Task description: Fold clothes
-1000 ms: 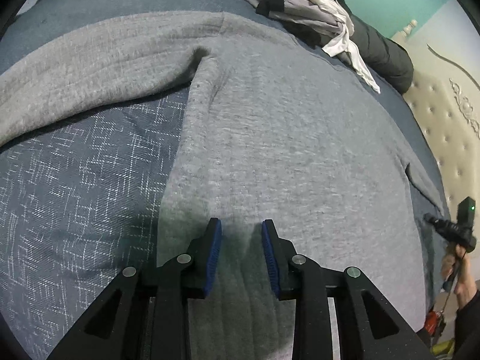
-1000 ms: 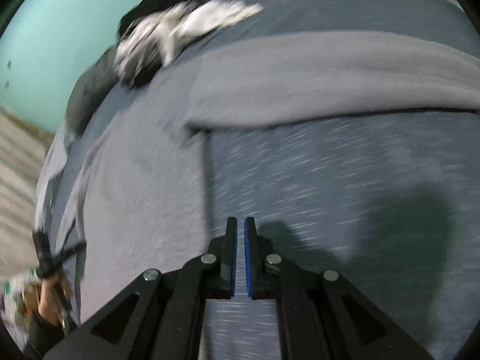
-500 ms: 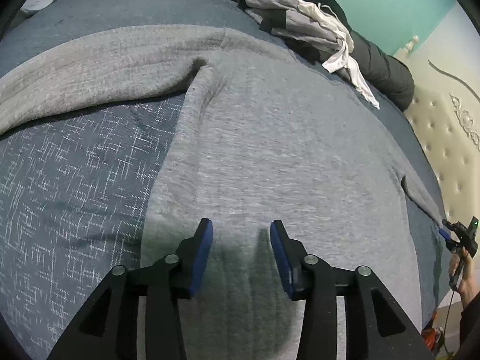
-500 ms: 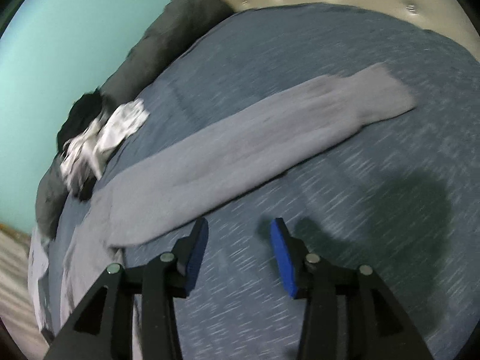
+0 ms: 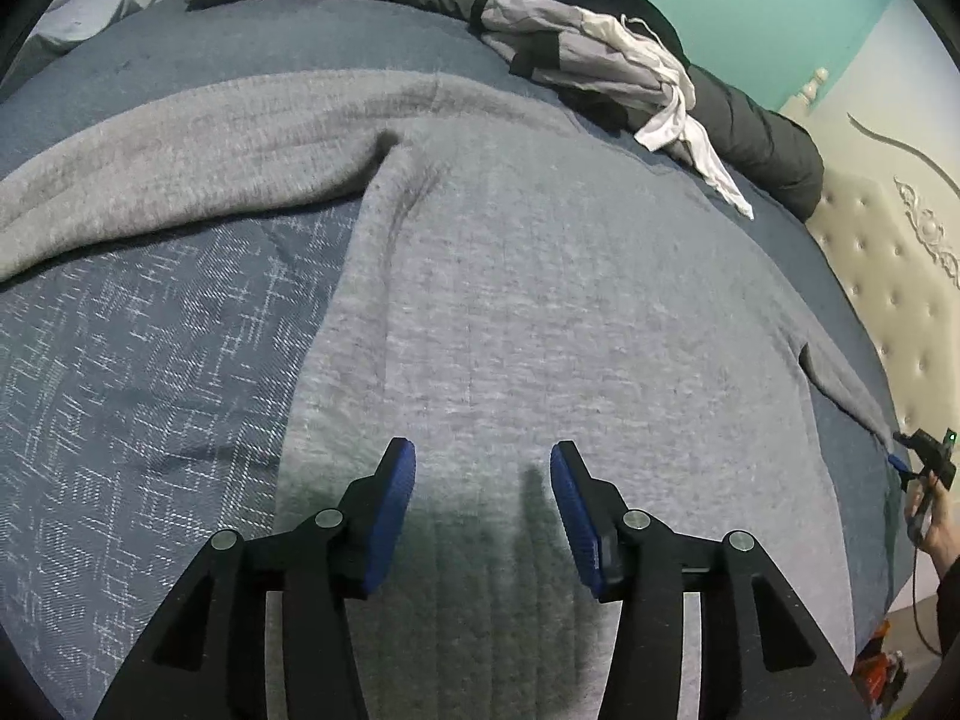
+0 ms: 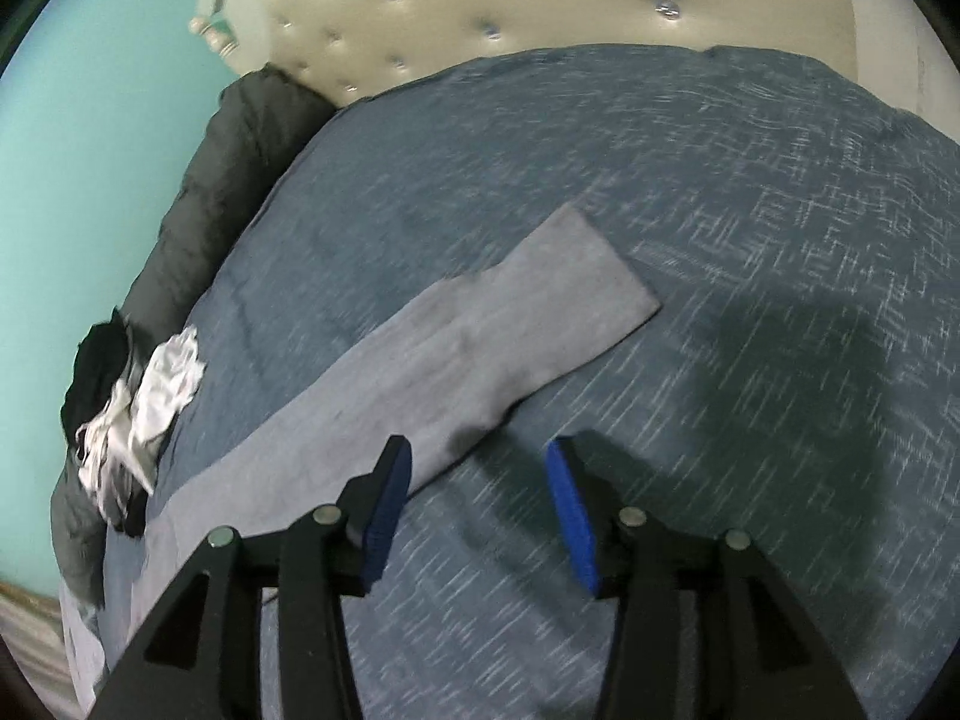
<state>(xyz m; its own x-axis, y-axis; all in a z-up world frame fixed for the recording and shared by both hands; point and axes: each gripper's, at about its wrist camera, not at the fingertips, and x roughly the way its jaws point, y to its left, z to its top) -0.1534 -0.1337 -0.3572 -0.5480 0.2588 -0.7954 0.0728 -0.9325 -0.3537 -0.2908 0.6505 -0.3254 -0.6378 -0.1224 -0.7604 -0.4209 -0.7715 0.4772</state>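
Spread flat over a blue bedspread (image 5: 138, 360) with a white crosshatch weave: a grey sweatshirt (image 5: 540, 300), back or front side up, cannot tell which. Stretched out to the far left in the left wrist view, one grey sleeve (image 5: 180, 162), with a crease at the armpit. Poised low over the sweatshirt's hem, the left gripper (image 5: 483, 483), blue pads (image 5: 393, 510) wide apart and gripping nothing, shadow falling on the ribbed band beneath. Heaped at the far edge of the bed, a pile of grey, black and white clothes (image 5: 600, 72), resting against a dark rolled duvet (image 5: 762, 144). Further right, a cream tufted headboard (image 5: 888, 276). At the right border, the other sleeve (image 5: 840, 378) running toward a hand (image 5: 936, 528) holding a small black device. In the right wrist view, from the left: a turquoise wall (image 6: 90, 150), the same clothes pile (image 6: 144, 408), then the outstretched sleeve (image 6: 492, 348) lying diagonally on the bedspread with its cuff pointing toward the headboard. Low over the sleeve's near edge, the right gripper (image 6: 479, 489), fingers spread apart and empty, left pad over grey cloth, right pad over bare bedspread.
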